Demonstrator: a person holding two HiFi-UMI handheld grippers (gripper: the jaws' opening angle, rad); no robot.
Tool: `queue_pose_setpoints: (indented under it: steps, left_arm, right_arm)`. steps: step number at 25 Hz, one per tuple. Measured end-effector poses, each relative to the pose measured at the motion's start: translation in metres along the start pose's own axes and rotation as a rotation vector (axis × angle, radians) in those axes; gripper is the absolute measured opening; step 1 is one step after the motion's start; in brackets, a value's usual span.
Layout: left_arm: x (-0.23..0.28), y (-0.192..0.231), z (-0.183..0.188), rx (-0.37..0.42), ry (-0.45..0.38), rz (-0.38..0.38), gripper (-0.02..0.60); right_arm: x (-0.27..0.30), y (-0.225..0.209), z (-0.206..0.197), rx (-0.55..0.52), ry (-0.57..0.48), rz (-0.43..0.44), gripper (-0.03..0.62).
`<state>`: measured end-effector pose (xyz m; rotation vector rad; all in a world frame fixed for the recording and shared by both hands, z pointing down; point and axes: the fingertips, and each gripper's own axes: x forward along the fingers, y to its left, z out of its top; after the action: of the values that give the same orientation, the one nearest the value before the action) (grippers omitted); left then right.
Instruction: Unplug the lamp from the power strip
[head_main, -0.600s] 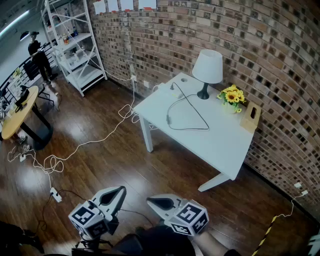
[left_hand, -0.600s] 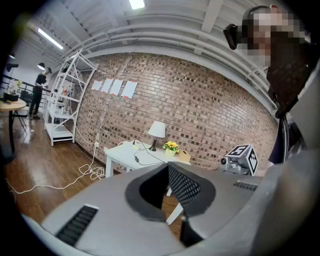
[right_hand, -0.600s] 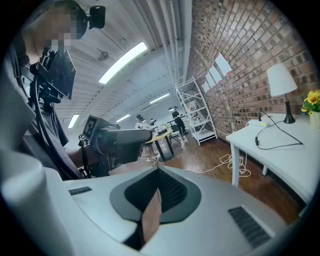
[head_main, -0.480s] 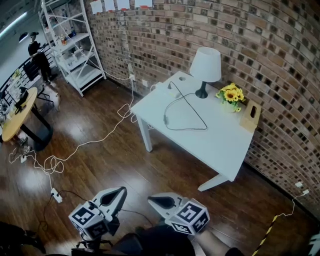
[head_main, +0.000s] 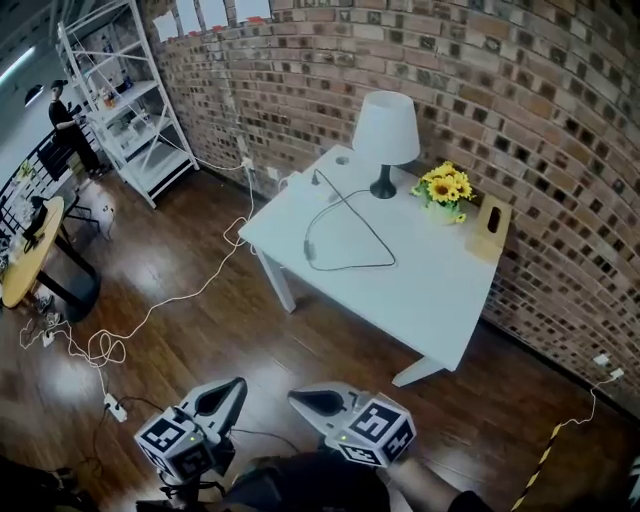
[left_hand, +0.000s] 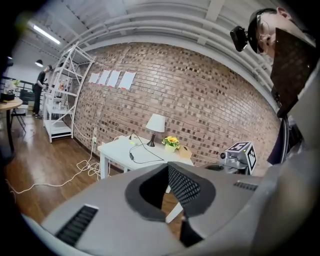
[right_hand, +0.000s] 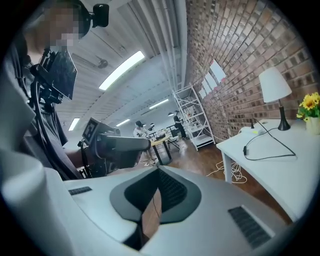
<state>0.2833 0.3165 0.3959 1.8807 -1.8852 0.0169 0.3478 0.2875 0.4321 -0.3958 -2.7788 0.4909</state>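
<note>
A white lamp (head_main: 386, 128) stands at the back of the white table (head_main: 420, 290), far ahead of me. Its black cord (head_main: 350, 235) loops over the tabletop to a plug in the white power strip (head_main: 300, 180) at the table's far left corner. Both grippers hang low in the head view, well short of the table. My left gripper (head_main: 228, 392) is shut and holds nothing. My right gripper (head_main: 312, 402) is shut and holds nothing too. The left gripper view shows the lamp (left_hand: 156, 124) small beyond the jaws. In the right gripper view the lamp (right_hand: 274, 87) sits at the right edge.
Sunflowers (head_main: 443, 188) and a wooden tissue box (head_main: 487, 228) sit right of the lamp. White cables (head_main: 150, 310) trail over the wood floor to a floor strip (head_main: 115, 408). A metal shelf (head_main: 110, 110), a round table (head_main: 30, 255) and a person (head_main: 62, 105) are far left.
The head view has swung a little, so the table and lamp now sit further left. Both grippers stay shut and low, slightly lower in view.
</note>
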Motion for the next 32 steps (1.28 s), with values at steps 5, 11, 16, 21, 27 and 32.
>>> queue_pose_setpoints:
  steps: [5,11,16,21,27,32]
  left_arm:
    - [0.009,0.004,0.011,0.016,-0.011,0.029,0.022]
    - [0.01,0.008,0.008,-0.01,-0.009,0.033,0.023]
    - [0.017,0.009,0.01,-0.003,-0.011,0.013,0.023]
    - [0.03,0.015,0.009,0.004,0.005,-0.006,0.023]
    - [0.039,0.039,0.015,-0.027,-0.01,-0.026,0.023]
    - [0.042,0.074,0.036,-0.028,-0.03,-0.02,0.023]
  right_arm:
    - [-0.001,-0.009,-0.004,0.027,0.025,0.012,0.003]
    - [0.001,-0.012,-0.007,0.032,0.051,0.02,0.003]
    - [-0.001,-0.015,-0.003,0.031,0.03,-0.001,0.003]
    - [-0.001,-0.025,-0.008,0.051,0.04,-0.029,0.003]
    - [0.015,-0.038,-0.003,0.034,0.077,-0.034,0.003]
    - [0.043,-0.053,0.023,0.018,0.065,-0.034,0.003]
